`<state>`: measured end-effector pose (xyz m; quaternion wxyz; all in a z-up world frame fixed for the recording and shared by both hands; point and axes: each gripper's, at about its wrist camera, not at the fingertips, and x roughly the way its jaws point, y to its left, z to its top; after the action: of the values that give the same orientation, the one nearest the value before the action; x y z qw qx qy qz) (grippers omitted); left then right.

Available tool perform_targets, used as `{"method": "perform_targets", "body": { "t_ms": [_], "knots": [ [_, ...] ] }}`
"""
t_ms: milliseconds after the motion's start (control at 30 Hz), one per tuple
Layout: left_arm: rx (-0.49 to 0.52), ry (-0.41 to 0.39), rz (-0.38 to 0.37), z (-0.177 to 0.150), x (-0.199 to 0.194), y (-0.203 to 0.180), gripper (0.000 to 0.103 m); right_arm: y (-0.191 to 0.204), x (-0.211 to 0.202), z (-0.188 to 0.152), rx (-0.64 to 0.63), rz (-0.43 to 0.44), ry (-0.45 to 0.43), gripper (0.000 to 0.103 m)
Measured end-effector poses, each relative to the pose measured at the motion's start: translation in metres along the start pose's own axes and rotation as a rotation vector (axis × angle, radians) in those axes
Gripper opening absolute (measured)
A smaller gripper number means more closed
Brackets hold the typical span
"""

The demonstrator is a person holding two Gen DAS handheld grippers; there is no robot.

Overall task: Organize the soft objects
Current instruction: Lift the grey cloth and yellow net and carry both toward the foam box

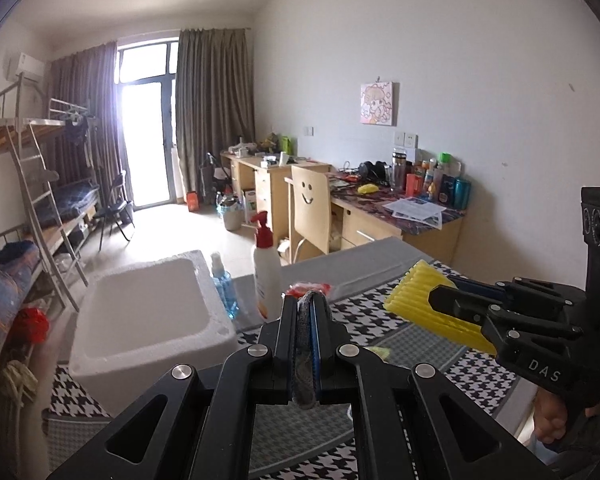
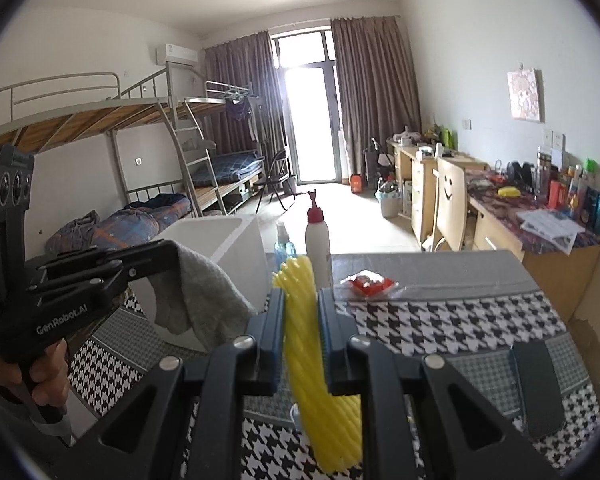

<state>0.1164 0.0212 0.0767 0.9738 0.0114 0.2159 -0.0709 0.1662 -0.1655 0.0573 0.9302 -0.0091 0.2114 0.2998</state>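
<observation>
Left wrist view: the left gripper [image 1: 305, 300] is clamped on a grey cloth [image 1: 306, 360], which is pinched edge-on between the pads. A white foam box [image 1: 148, 312] is seen at 10 o'clock, open at the top, near the corner of the table [image 1: 380, 320] with the houndstooth cover. A lotion bottle [image 1: 266, 276] and a blue spray bottle [image 1: 223, 290] stand at 11 to 12 o'clock, just beside the box. The right gripper [image 1: 440, 300] is seen at 3 o'clock, closed on a yellow ribbed sponge [image 1: 416, 294].

Right wrist view: the sponge [image 2: 300, 320] is held upright between the closed pads. The cloth [image 2: 204, 292] is seen hanging limp from the left gripper [image 2: 168, 252] at 9 o'clock, in front of the box [image 2: 236, 232]. A red packet [image 2: 368, 282] lies at 1 o'clock.

Handling, judged: both items are light and soft; the cloth drapes and may snag on the box rim, the sponge compresses and should be gripped mid-body. Open room lies above the box; the bottles beside it could be tipped.
</observation>
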Motion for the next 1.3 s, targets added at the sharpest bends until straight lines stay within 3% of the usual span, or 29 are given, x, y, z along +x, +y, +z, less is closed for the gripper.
{"method": "perform_targets", "body": {
  "t_ms": [1300],
  "knots": [
    [-0.032,-0.063,0.172,0.059,0.013,0.057,0.005,0.021,0.046,0.053,-0.081,0.061,-0.014,0.019]
  ]
}}
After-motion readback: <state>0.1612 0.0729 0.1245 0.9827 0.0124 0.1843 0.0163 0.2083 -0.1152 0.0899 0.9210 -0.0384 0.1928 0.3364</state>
